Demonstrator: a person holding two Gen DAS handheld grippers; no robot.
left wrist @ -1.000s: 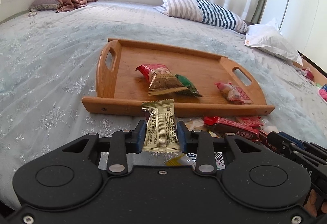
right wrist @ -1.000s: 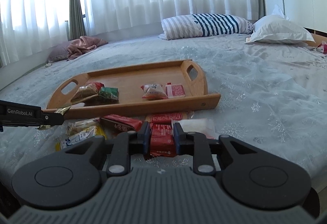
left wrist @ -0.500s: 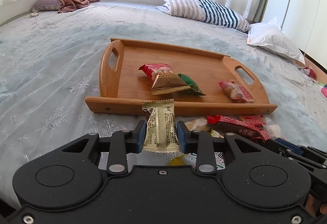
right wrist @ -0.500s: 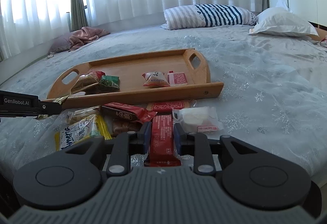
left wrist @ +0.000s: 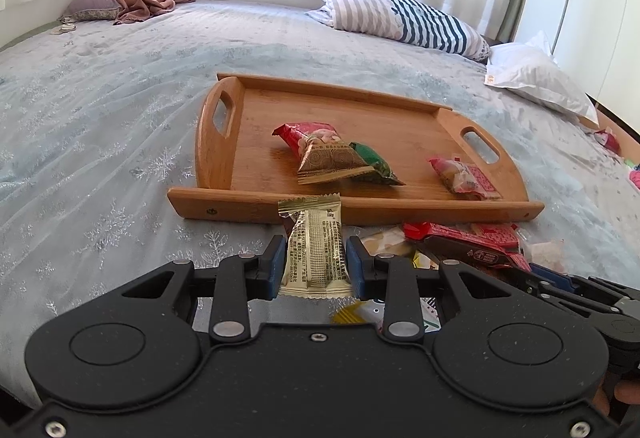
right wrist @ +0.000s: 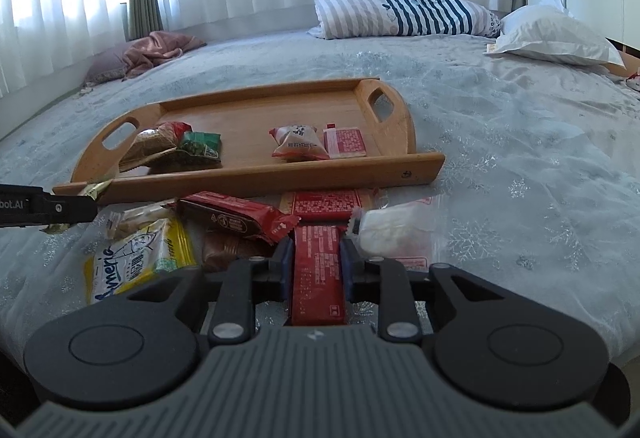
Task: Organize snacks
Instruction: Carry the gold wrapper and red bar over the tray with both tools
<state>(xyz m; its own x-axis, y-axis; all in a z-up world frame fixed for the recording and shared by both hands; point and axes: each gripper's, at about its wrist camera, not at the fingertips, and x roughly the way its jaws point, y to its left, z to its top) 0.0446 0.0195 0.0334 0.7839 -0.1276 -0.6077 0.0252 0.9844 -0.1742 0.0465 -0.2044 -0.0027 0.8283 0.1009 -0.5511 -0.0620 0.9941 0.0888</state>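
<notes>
— Grip check first: what do the two tools nearest the lens carry?

— At bottom centre of the left wrist view, the left hand-held gripper (left wrist: 314, 262) is clamped on a gold snack packet (left wrist: 314, 252), upright between the blue pads. At bottom centre of the right wrist view, the right hand-held gripper (right wrist: 313, 261) has just closed again onto a red snack bar (right wrist: 318, 274), which sits pinched between its pads.

— And just past them?

— A loose pile on the bedspread (right wrist: 520, 166): a yellow and white pouch (right wrist: 136, 262) at lower left, a red and brown bar (right wrist: 236, 216) in the middle, a flat red packet (right wrist: 326, 203) behind it, a clear bag with something white (right wrist: 390, 230) to the right.

— Farther up?

— The wooden tray (right wrist: 256, 174) lies mid-frame, just beyond the pile. On it, a brown-gold bag (right wrist: 148, 146) overlaps a green packet (right wrist: 200, 146) on the left; a red and white bag (right wrist: 298, 143) touches a small red packet (right wrist: 346, 142) on the right. A striped pillow (right wrist: 404, 14) sits at the top, before the curtains.
</notes>
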